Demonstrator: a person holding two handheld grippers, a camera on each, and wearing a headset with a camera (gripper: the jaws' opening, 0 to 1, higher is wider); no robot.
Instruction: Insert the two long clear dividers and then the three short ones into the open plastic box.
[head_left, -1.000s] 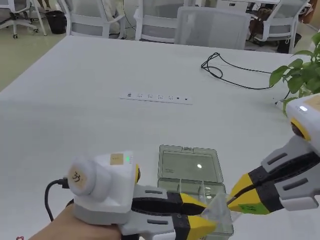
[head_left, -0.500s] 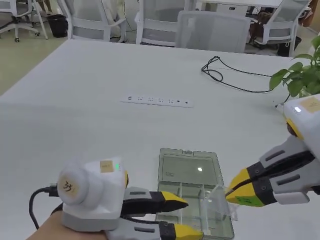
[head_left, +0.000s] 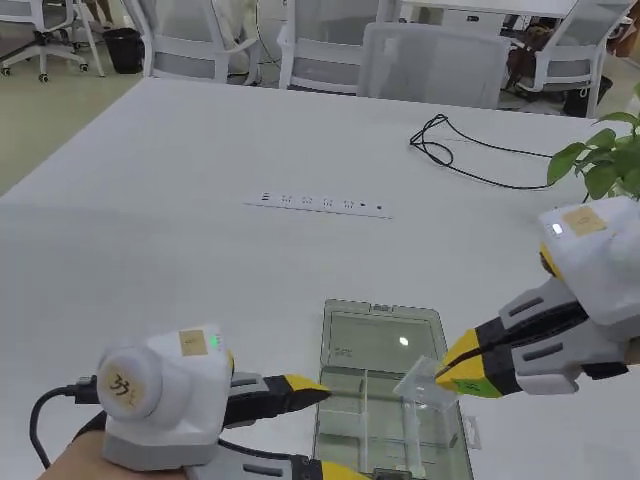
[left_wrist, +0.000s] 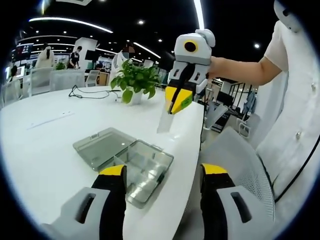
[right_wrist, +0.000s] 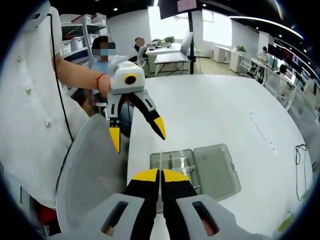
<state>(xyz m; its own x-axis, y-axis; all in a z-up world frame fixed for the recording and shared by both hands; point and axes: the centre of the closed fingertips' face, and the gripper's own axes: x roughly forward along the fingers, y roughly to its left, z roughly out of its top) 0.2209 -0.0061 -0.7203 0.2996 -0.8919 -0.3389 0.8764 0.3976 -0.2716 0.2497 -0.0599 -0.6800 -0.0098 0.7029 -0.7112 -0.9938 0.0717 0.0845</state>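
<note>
The right gripper (head_left: 447, 373) has its yellow-tipped jaws pinched tight on one edge of a small, clear plastic divider (head_left: 422, 382). It carries the piece tilted in the air just above the right side of the open, grey-tinted clear plastic box (head_left: 321, 440), probably so that the free lower edge can be lined up with a slot. The left gripper (right_wrist: 137, 138) hovers at the box's left side with its jaws spread wide and nothing between them, seemingly ready to steady the box or guide the piece. The box lies on the white table (head_left: 200, 250), its flat lid (head_left: 385, 335) folded back and bare. In the base, at least one long clear partition (head_left: 365, 420) stands lengthwise. A second seems to stand to its right, though clear on clear makes the count uncertain.
</note>
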